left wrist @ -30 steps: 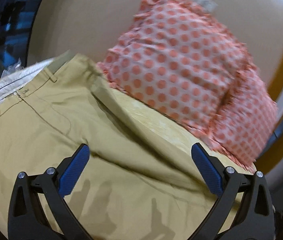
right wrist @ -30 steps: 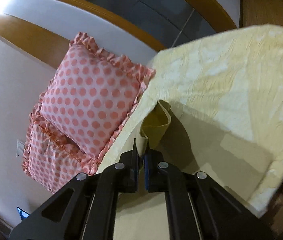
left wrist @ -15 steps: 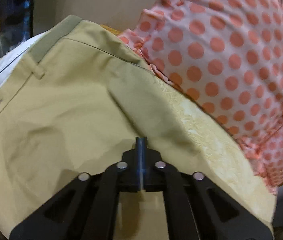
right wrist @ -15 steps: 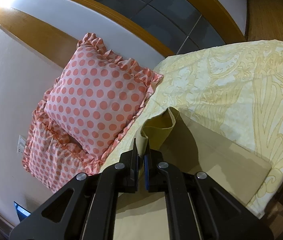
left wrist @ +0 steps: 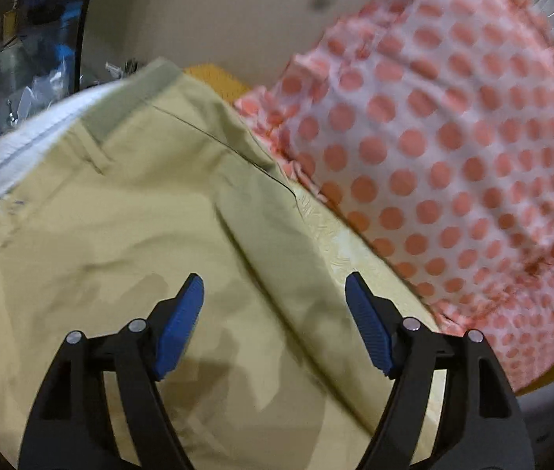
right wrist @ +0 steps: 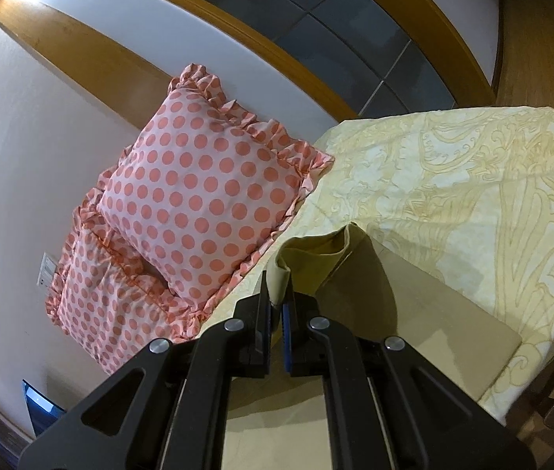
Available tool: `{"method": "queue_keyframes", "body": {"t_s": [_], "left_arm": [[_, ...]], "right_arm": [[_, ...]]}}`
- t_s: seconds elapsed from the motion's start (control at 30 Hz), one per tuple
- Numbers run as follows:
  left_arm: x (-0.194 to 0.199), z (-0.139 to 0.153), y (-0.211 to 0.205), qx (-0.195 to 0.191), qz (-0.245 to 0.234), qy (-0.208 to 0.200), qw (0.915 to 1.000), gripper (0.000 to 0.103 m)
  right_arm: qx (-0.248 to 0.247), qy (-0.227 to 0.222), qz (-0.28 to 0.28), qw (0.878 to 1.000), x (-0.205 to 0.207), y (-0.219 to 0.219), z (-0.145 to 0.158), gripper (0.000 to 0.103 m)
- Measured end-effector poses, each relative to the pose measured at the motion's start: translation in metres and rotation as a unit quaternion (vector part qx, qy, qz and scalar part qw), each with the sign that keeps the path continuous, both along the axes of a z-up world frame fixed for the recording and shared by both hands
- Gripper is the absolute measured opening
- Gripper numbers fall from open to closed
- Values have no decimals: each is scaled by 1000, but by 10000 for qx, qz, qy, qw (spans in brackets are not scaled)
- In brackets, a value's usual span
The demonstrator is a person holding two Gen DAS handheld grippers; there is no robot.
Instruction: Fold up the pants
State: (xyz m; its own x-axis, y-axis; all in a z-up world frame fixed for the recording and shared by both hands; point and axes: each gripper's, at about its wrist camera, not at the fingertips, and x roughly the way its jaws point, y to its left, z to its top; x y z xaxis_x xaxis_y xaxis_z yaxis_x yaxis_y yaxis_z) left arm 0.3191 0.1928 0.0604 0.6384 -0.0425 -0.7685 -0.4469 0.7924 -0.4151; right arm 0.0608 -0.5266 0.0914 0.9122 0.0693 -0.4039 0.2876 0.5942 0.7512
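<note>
Khaki pants [left wrist: 128, 235] lie on a yellow patterned bedspread [right wrist: 473, 196], waistband at the upper left of the left wrist view. My left gripper [left wrist: 275, 325] is open just above the pants' upper leg, over a long diagonal crease, and holds nothing. My right gripper [right wrist: 276, 313] is shut on a bunched edge of the khaki pants [right wrist: 308, 262] and holds it lifted above the bed. The rest of that leg [right wrist: 433, 325] lies flat toward the bed's near right edge.
Two pink polka-dot ruffled pillows [right wrist: 202, 192] lean against the white wall at the bed's head; one [left wrist: 453, 156] lies right of the pants in the left view. A white cloth [left wrist: 10, 156] borders the waistband. The bed edge [right wrist: 543, 352] drops off at right.
My left gripper was shut on the pants half a second ago and has now opened and let go. My right gripper keeps its hold and has shifted slightly, showing more bedspread.
</note>
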Motion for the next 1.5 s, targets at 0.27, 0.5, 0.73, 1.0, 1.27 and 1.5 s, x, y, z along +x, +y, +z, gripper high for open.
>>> {"method": "queue_keyframes", "body": {"t_s": [0.27,0.5,0.73,1.0,1.27,1.5], "left_arm": [[38,-21,5,362,76,512,9980,5],[-130,41,28,342,-244,-999,9941,6],[-269,-25,45,-150,-13,-582,9982,9],[-302,-34,40,-172,-142,-736,9970,7],[-322,-39,39,46,-374,-769,9963,7],[-337,-30,40,329,-474,-951,9938,30]], "right_arm": [[-244,-7,105,9996,3,0,7,4],[-321,-65,-115,9994,-13,-20,5,4],[11,491,-216,9986,-26,-32,-39,4],[61,548,-360,9978,-50,-37,-35,4],[-118,927,-475,9945,-71,-33,-43,4],[-563,1040,-847,9894,-93,-32,-30,57]]}}
